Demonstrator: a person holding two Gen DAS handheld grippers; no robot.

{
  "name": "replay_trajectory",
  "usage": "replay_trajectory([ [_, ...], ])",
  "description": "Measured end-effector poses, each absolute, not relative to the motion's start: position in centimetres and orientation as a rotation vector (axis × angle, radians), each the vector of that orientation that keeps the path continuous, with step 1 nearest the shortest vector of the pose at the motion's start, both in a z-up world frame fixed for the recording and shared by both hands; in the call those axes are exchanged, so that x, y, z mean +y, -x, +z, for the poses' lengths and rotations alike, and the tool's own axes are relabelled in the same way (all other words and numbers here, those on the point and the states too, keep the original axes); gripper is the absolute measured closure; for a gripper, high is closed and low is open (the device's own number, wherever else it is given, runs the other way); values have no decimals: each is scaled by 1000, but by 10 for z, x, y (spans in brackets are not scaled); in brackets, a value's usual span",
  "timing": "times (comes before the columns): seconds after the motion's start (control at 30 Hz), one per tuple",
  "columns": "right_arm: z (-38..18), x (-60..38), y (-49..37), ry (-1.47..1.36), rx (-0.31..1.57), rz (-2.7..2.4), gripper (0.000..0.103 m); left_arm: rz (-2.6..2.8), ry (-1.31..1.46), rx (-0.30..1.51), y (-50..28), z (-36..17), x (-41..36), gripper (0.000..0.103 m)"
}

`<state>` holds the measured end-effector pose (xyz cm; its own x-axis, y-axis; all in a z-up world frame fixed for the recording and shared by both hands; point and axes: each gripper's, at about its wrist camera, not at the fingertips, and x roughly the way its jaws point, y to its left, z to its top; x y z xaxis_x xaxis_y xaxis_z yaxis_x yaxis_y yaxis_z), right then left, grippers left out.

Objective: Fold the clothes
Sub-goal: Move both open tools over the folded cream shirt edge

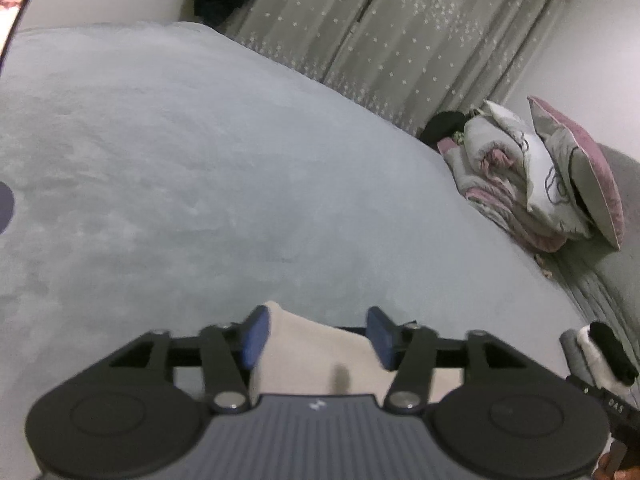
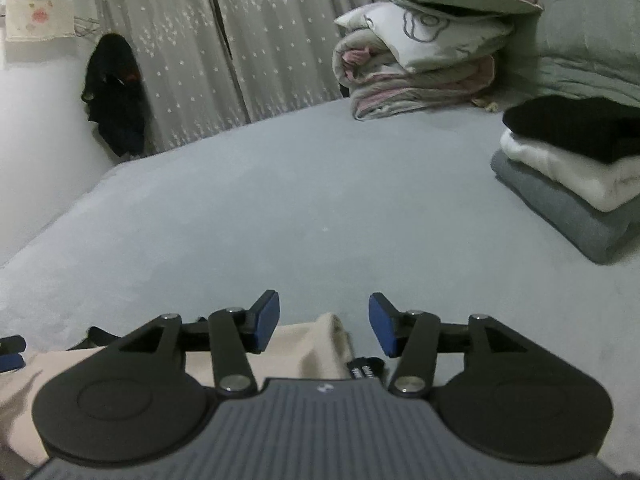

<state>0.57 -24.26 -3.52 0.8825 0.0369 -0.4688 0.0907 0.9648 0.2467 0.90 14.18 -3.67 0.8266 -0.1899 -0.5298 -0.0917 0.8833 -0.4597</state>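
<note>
A cream garment lies on the grey-blue bed. My left gripper is open, its blue pads apart on either side of the garment's upper corner, not closed on it. In the right wrist view the same cream garment lies under and between the fingers of my right gripper, which is open, with a black label at the cloth's edge. The rest of the garment is hidden beneath both grippers.
A stack of folded clothes, black on white on grey, sits at the bed's right. Rolled bedding and pillows are piled at the head of the bed. Curtains and a hanging dark garment stand behind.
</note>
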Motion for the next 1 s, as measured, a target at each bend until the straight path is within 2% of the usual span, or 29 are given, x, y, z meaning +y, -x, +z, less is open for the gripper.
replay_trajectory([
  [0.4,-27,-225,8,-260,486,33,42,-26,519,701,-3,-39,147,30],
  [1.0,-31,-193,9,-180,509,132,39,-98,511,842,-1,-51,155,28],
])
